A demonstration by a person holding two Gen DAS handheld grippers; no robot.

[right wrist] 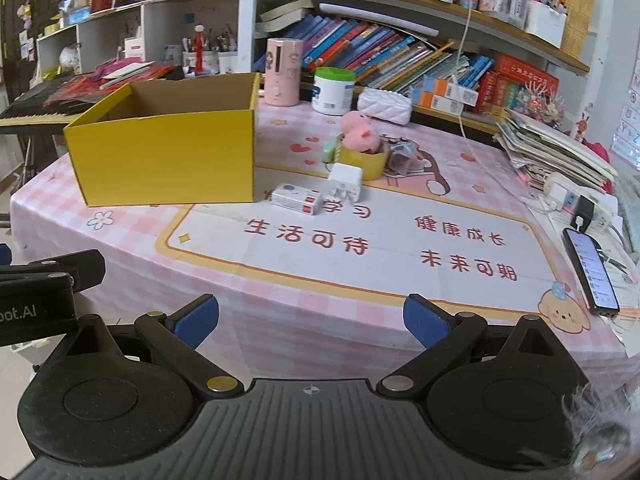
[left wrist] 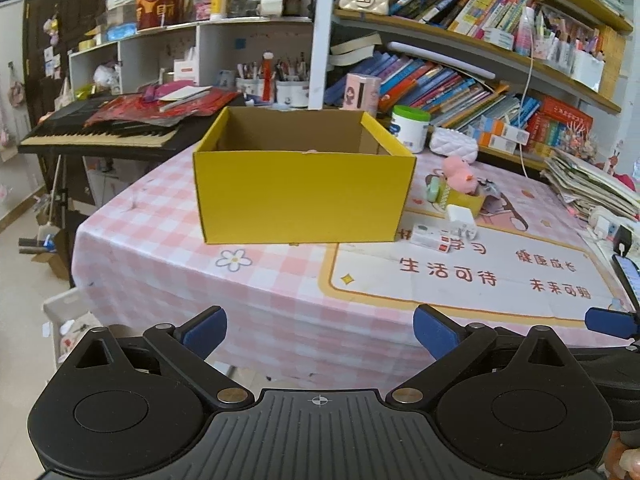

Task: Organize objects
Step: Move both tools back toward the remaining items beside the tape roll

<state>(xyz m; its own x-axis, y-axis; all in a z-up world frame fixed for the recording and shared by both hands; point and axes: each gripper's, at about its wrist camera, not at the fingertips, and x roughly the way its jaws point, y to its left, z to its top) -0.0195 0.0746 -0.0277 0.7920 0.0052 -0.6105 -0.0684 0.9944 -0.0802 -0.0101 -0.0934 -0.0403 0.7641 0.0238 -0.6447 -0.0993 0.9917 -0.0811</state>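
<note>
Yellow box point(right wrist: 164, 148) sits open-topped on the desk point(right wrist: 280, 292), at 10 o'clock in the right view. Loose items cluster at its right: white charger point(right wrist: 345, 183), small white carton point(right wrist: 297, 199), tape roll point(right wrist: 366, 160) holding a pink plush point(right wrist: 362, 136). Left tongs point(left wrist: 320, 332) and right tongs point(right wrist: 312, 322) both spread wide, empty, short of the desk edge. Best start: the nearest carton, gripped across its narrow sides.

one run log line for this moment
left tongs open | right tongs open | yellow box looks empty | small items beside box
</note>
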